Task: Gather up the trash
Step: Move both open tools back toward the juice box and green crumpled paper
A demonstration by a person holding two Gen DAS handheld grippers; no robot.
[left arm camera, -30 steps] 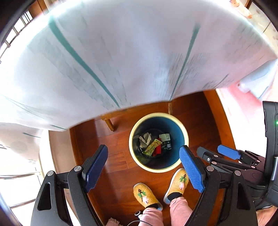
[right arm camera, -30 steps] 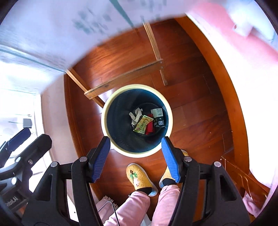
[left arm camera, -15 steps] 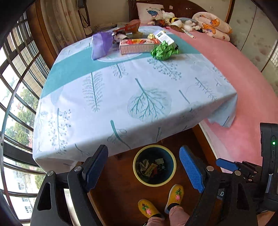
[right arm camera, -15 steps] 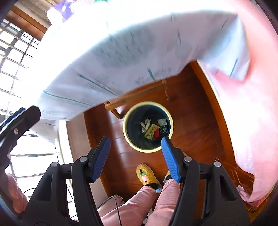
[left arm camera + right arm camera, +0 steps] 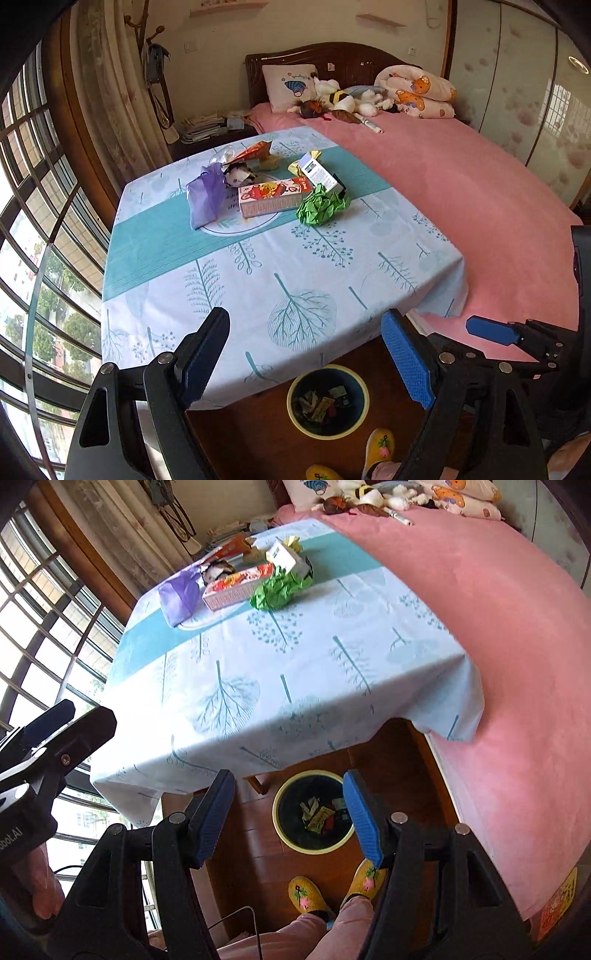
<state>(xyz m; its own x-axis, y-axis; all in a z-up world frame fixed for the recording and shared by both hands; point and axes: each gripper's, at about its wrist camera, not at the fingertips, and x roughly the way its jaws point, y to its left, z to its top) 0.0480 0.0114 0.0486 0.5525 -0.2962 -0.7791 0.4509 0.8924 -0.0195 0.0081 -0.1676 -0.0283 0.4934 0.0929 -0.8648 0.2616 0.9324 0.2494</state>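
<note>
A round bin point(image 5: 328, 400) with a yellow rim stands on the wood floor by the table's near edge, with wrappers inside; it also shows in the right wrist view point(image 5: 314, 812). Trash lies at the table's far side: a purple bag point(image 5: 205, 195), a red-and-white box point(image 5: 274, 195), crumpled green paper point(image 5: 321, 205), a white carton point(image 5: 317, 173) and an orange wrapper point(image 5: 255, 150). My left gripper point(image 5: 306, 362) is open and empty, above the table's near edge. My right gripper point(image 5: 290, 812) is open and empty, above the bin.
The table wears a pale blue leaf-print cloth point(image 5: 280, 280). A pink bed point(image 5: 480, 206) with pillows and soft toys lies to the right. Windows point(image 5: 33, 206) run along the left. My yellow slippers point(image 5: 306, 893) stand beside the bin.
Both grippers have risen and tilted up from over the bin, so the tabletop and its trash have come into view. Both stay open and empty.
</note>
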